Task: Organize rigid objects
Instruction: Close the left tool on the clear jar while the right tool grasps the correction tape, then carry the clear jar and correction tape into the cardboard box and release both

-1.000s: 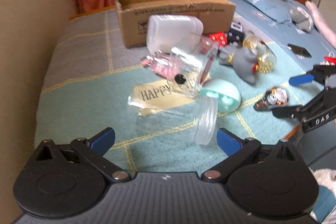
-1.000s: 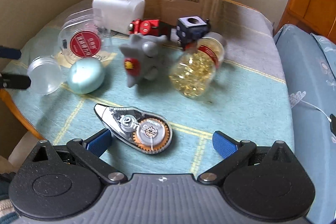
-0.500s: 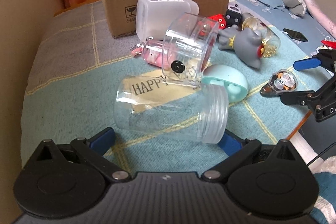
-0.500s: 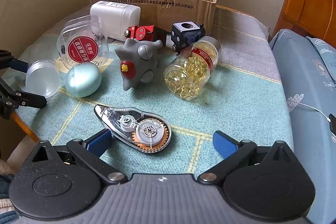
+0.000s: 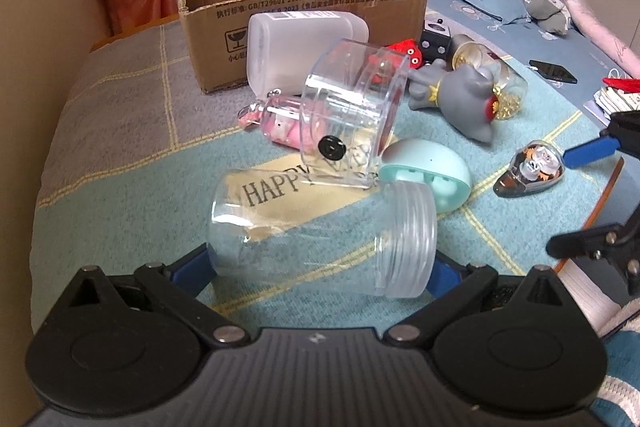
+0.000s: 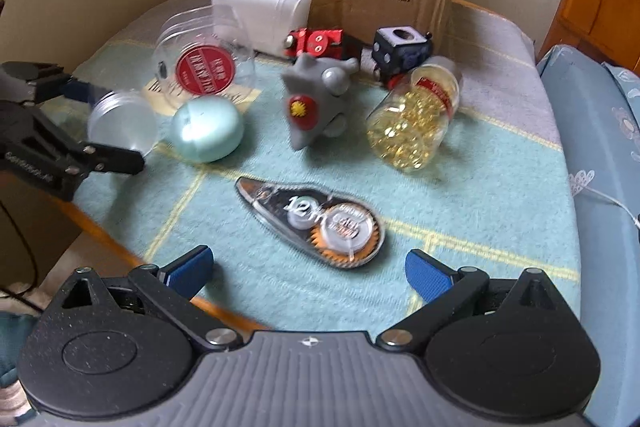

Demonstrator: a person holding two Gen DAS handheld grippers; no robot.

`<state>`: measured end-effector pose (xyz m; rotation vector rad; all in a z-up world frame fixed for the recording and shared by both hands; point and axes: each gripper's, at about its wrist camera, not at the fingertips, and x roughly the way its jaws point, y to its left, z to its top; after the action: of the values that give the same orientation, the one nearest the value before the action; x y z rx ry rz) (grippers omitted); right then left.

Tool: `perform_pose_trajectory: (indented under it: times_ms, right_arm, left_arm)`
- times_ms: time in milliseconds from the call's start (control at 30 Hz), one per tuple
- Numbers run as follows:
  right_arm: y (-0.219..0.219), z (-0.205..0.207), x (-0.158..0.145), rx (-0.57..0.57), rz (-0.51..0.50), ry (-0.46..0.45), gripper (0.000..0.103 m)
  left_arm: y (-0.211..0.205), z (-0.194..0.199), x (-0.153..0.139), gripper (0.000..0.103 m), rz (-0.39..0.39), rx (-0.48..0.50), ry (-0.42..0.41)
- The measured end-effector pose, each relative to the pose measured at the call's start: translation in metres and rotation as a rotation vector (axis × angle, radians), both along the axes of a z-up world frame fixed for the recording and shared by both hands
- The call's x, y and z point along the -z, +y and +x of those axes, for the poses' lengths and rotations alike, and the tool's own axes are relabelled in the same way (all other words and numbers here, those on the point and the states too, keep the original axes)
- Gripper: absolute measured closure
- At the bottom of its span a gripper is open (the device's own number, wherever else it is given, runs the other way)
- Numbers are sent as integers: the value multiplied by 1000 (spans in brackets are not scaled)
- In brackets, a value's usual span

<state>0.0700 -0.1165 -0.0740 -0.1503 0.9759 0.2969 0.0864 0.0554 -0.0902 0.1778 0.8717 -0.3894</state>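
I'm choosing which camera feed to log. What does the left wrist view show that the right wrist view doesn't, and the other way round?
Only the left wrist view shows the pink keychain case, the bedding with a dark phone, and the gold HAPPY card legibly.

Only the right wrist view shows the round tub's red lid label and the tape dispenser's 12m marking.

Both show the cardboard box, teal egg case, grey toy, and the clear jar between the left claw's fingers.

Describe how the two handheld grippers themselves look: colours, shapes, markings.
Both look alike. The left gripper and the right gripper each have a ribbed dark grey body with a small emblem at its front edge, two round black discs on either side, black linkage arms with silver pivot screws, and blue finger pads. Seen from the right wrist view, the left gripper's black side bears white lettering, too blurred to read.
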Motion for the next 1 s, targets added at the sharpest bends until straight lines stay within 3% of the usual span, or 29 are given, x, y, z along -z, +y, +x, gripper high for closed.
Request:
perform_pose_trajectory:
  times_ms: [333,833,1000]
  right_arm:
    - [31,20,2,-44,-21,-5,0]
    - [30,31,5,-102,-19,-62,0]
    - [27,31,2,-113,-9,-70,10]
  left_arm:
    - [1,0,0,0,-2,7,-6]
    - [-2,-2,-9,1,39,31,-59]
    - [-2,-2,-12,4,33,36,-59]
